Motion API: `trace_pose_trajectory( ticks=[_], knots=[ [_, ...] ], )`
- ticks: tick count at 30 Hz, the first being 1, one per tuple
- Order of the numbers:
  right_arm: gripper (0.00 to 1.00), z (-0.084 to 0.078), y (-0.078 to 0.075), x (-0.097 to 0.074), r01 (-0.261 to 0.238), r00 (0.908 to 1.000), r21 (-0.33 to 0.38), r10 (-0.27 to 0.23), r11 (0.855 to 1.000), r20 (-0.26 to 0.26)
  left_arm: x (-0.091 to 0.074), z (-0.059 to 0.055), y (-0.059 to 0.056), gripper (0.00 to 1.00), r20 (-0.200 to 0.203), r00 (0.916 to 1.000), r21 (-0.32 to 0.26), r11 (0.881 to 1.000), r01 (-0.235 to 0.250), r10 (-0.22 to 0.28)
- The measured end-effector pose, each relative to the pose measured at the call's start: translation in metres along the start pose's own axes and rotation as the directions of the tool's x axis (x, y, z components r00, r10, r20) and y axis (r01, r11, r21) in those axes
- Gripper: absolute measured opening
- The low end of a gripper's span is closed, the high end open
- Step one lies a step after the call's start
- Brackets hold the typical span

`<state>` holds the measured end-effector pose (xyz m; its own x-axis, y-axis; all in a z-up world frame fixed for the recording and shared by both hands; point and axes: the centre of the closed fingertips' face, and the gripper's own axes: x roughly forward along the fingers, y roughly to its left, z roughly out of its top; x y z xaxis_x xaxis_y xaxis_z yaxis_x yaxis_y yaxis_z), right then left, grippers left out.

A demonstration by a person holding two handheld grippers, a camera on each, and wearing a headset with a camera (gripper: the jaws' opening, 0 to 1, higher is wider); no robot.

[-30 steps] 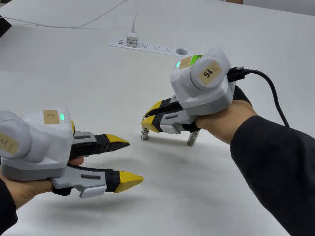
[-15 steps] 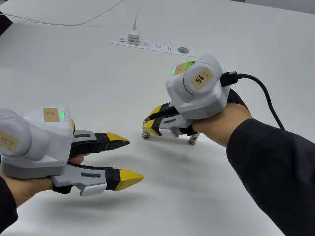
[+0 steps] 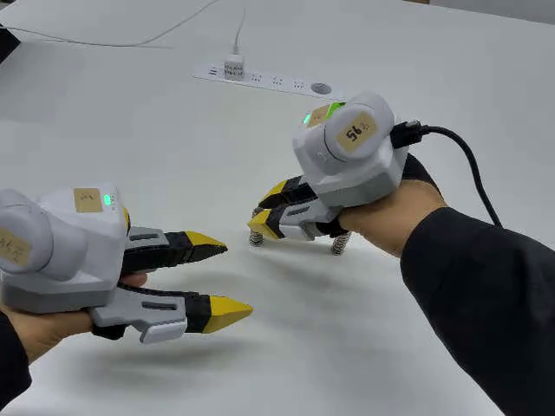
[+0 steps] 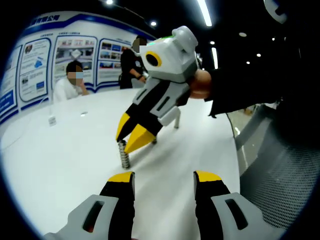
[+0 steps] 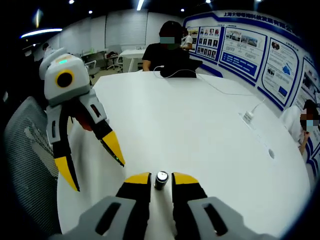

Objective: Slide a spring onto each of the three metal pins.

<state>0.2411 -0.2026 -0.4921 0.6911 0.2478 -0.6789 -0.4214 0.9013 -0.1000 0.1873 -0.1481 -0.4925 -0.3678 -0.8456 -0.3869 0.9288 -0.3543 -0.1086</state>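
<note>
Two short metal pins wrapped in springs stand on the white table point(image 3: 130, 147): one spring point(image 3: 256, 237) right under my right gripper's tips, another spring point(image 3: 340, 244) below the right hand. My right gripper point(image 3: 257, 222) points down and left. In its own view the jaws point(image 5: 161, 176) close narrowly around the round top of the spring point(image 5: 161, 181). From the left gripper view, the right gripper point(image 4: 131, 139) meets the top of that upright spring point(image 4: 124, 156). My left gripper point(image 3: 238, 279) hovers open at the lower left, about a hand's width away, holding nothing.
A white power strip point(image 3: 260, 82) with a plugged charger lies at the far side of the table. A black cable point(image 3: 468, 165) trails from the right gripper. A grey mesh chair point(image 4: 280, 165) stands beside the table, and people sit at its far edge.
The right gripper's tips have dipped slightly toward the spring under them. The left gripper has stayed in place, open.
</note>
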Motion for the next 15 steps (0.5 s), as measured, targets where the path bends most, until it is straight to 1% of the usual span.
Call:
trace_pose_trajectory(
  ticks=[4,15],
  knots=[
    [0.18,0.000,0.001,-0.006,0.008,1.0000,-0.001,-0.008,1.000,0.005,0.000,0.002,0.001,0.48,0.001,1.0000,0.002,1.000,-0.002,0.002],
    [0.21,-0.002,0.006,-0.029,0.030,0.9987,0.017,-0.031,0.999,0.040,-0.001,0.006,0.002,0.49,0.008,0.9999,0.000,1.000,-0.009,0.009]
  ],
)
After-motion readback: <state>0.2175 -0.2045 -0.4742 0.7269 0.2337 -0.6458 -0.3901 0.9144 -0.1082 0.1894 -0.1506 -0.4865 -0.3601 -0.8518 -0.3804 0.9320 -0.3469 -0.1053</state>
